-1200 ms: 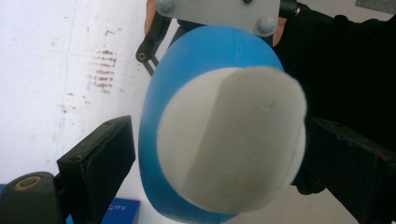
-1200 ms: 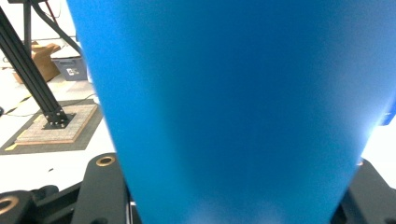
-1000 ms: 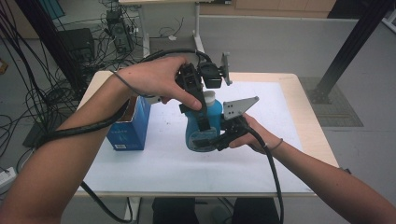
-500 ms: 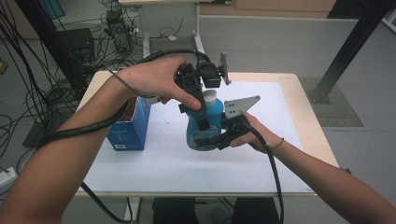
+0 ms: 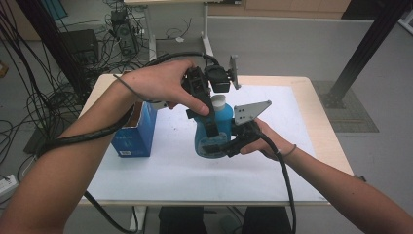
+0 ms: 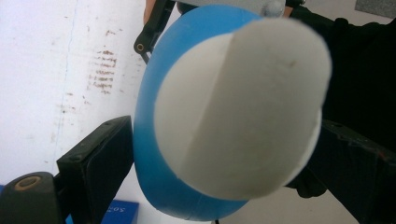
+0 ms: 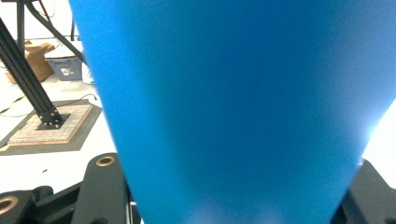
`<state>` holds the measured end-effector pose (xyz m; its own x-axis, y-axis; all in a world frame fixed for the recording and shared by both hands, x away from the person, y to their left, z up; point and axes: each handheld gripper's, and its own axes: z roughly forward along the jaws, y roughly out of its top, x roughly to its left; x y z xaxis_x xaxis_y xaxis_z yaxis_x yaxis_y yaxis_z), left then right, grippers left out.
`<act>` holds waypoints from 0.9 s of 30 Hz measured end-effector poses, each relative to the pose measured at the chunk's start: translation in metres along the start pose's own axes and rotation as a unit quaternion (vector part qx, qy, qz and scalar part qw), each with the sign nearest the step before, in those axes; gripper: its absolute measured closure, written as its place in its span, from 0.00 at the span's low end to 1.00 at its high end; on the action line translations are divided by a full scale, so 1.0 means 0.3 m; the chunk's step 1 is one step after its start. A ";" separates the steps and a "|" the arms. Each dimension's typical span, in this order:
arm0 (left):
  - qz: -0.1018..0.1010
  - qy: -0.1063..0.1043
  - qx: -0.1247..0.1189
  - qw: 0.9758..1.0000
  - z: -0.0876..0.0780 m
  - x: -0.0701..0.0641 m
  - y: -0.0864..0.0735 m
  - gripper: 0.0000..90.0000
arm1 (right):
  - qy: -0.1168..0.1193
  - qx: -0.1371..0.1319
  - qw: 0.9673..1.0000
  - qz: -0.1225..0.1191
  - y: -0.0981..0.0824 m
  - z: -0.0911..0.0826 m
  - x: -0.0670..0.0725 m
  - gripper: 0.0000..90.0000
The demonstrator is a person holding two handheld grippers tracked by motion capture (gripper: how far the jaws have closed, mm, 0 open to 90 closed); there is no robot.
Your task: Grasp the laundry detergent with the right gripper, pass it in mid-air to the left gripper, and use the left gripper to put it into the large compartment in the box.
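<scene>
A blue bottle [image 5: 223, 122] with a white cap [image 5: 217, 102] stands upright over the white mat [image 5: 165, 170] at mid-table. My right gripper [image 5: 220, 146] comes in from the right and is shut on the bottle's lower body [image 7: 233, 102], one black jaw on each side [image 7: 236, 165]. My left gripper [image 5: 214, 127] hangs over the bottle from above, pointing down. Its jaws straddle the cap [image 6: 238, 112] at their widest, and a strip of the blue shoulder [image 6: 144, 121] shows between one jaw and the cap. The left gripper [image 6: 226, 128] looks open around the cap.
A blue carton [image 5: 134, 134] stands on the mat just left of the bottle, under the left forearm. The wooden table edge [image 5: 321, 112] runs along the right. A black post [image 5: 363, 48] and floor cables [image 5: 44, 97] lie beyond the table.
</scene>
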<state>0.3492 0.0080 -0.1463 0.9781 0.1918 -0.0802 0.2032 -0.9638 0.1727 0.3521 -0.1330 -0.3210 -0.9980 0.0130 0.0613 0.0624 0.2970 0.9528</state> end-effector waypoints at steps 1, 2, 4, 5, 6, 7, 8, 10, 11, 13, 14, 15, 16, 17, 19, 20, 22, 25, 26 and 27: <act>0.000 -0.001 0.001 1.000 -0.001 0.000 0.000 0.10 | -0.001 0.000 1.000 -0.001 0.000 0.000 0.001 0.45; 0.000 0.000 0.000 1.000 -0.002 0.000 -0.001 0.10 | 0.000 0.000 1.000 0.000 0.000 0.001 0.002 0.45; 0.000 0.001 0.000 1.000 -0.002 0.000 -0.001 0.10 | -0.001 -0.001 1.000 0.000 0.000 0.001 0.002 0.45; 0.000 0.000 -0.001 1.000 -0.002 0.000 -0.001 0.10 | -0.001 -0.001 1.000 0.000 0.000 0.000 0.002 0.45; 0.000 0.000 0.001 1.000 -0.002 0.000 -0.001 0.10 | -0.001 -0.001 1.000 0.000 0.000 0.000 0.002 0.45; 0.001 0.001 0.000 1.000 0.000 -0.001 -0.002 0.10 | -0.001 0.000 1.000 0.000 0.000 0.000 0.001 0.45; 0.000 0.001 0.000 1.000 0.000 -0.001 -0.002 0.10 | -0.002 -0.001 1.000 0.000 0.000 -0.001 0.001 0.45; -0.003 0.001 -0.001 1.000 0.002 -0.002 -0.003 0.10 | -0.001 -0.001 1.000 0.000 0.001 -0.002 0.001 0.45; -0.004 0.000 -0.001 1.000 0.002 -0.002 -0.003 0.10 | -0.003 -0.002 1.000 0.000 0.001 -0.003 0.002 0.45; -0.003 0.001 0.000 1.000 0.002 -0.001 -0.004 0.10 | -0.002 -0.002 1.000 -0.001 0.001 -0.004 0.002 0.45; -0.003 0.001 0.001 1.000 0.002 -0.001 -0.004 0.10 | -0.003 -0.002 1.000 0.000 0.002 -0.004 0.003 0.45; -0.003 0.000 0.000 1.000 0.003 -0.002 -0.003 0.10 | -0.002 -0.002 1.000 0.000 0.001 -0.006 0.003 0.45; -0.003 0.000 0.000 1.000 0.003 -0.002 -0.003 0.10 | -0.004 -0.003 1.000 -0.001 0.001 -0.005 0.003 0.45; -0.003 0.001 0.000 1.000 0.003 -0.002 -0.002 0.10 | -0.005 -0.003 1.000 -0.001 0.001 -0.006 0.003 0.45; -0.001 0.001 0.001 1.000 0.003 -0.001 -0.001 0.10 | -0.004 -0.004 1.000 -0.001 0.000 -0.006 0.003 0.45; -0.003 0.000 0.000 1.000 0.004 -0.001 0.000 0.10 | -0.004 -0.004 1.000 -0.001 0.000 -0.006 0.003 0.45; -0.002 0.000 0.001 1.000 0.005 -0.001 0.001 0.10 | -0.004 -0.003 1.000 -0.001 0.000 -0.007 0.002 0.45; -0.003 0.000 0.000 1.000 0.004 -0.002 0.001 0.10 | -0.004 -0.005 1.000 -0.001 0.000 -0.007 0.003 0.45; -0.002 -0.002 0.000 1.000 0.002 -0.003 0.001 0.10 | -0.004 -0.005 1.000 -0.001 0.000 -0.007 0.004 0.45; -0.002 -0.002 0.000 1.000 0.002 -0.003 0.001 0.10 | -0.004 -0.005 1.000 -0.001 0.000 -0.007 0.004 0.45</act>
<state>0.3483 0.0073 -0.1468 0.9770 0.1955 -0.0854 0.2078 -0.9628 0.1728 0.3510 -0.1351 -0.3202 -0.9981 0.0201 0.0579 0.0612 0.2882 0.9556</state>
